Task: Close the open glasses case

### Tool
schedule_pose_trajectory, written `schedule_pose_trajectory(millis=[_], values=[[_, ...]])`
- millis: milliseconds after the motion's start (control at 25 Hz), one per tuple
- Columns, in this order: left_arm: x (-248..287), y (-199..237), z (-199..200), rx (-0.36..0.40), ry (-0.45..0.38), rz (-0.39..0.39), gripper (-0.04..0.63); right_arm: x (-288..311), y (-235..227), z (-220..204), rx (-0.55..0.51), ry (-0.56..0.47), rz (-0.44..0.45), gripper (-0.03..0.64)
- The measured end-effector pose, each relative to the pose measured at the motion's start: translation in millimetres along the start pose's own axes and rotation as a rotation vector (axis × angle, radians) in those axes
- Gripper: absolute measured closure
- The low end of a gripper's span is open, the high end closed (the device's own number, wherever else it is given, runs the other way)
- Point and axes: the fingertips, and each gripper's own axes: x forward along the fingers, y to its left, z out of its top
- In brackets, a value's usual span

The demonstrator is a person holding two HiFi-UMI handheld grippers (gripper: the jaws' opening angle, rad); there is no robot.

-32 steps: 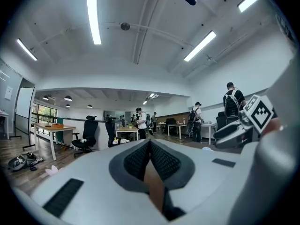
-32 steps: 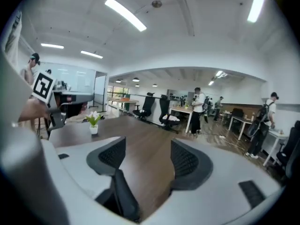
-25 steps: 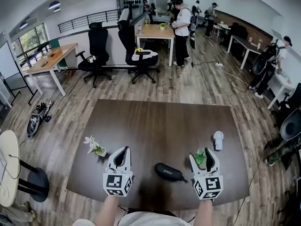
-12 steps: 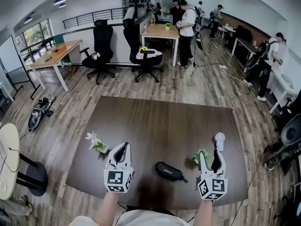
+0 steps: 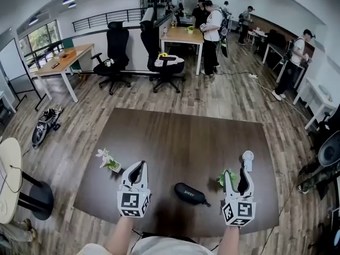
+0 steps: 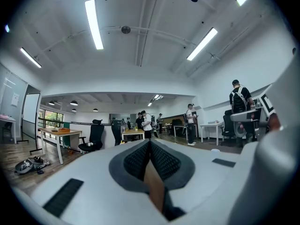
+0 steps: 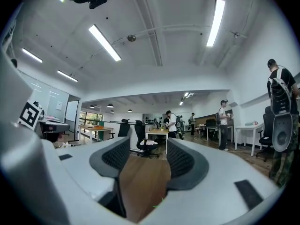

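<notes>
**Black oblong glasses case point(image 5: 189, 193) lying slantwise between two level grippers**

The case is sitting on the dark brown wooden table point(image 5: 180, 137), near its front edge, and from the head view its shell is looking closed. Its long axis is running on a diagonal. One end is pointing up and left toward the left gripper point(image 5: 140, 168). The other is pointing down and right, where a short tab is sticking out toward the right gripper point(image 5: 237, 175). Neither gripper is touching it.

Both hands are holding their tools level, aiming away from the person across the table, one on either side of the case. The left gripper's jaws are pressing flat together with nothing caught in them. The right gripper's jaws have just been closing in a little, yet they are standing well apart, with only bare tabletop showing between them. A small green potted plant point(image 5: 225, 177) is sitting just beside that gripper's left finger, and a white handheld fan point(image 5: 247, 160) is sitting just beyond its tip.
</notes>
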Motion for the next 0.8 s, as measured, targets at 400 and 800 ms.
schedule_pose_trajectory(millis=[400, 800], values=[[3, -7, -2, 0.003, -0.002, -0.001, 0.592, 0, 4, 0, -0.015, -0.018, 0.021, 0.537], [-3, -6, -5, 0.000, 0.006, 0.004, 0.592, 3, 16, -6, -0.049, 0.019, 0.042, 0.615]])
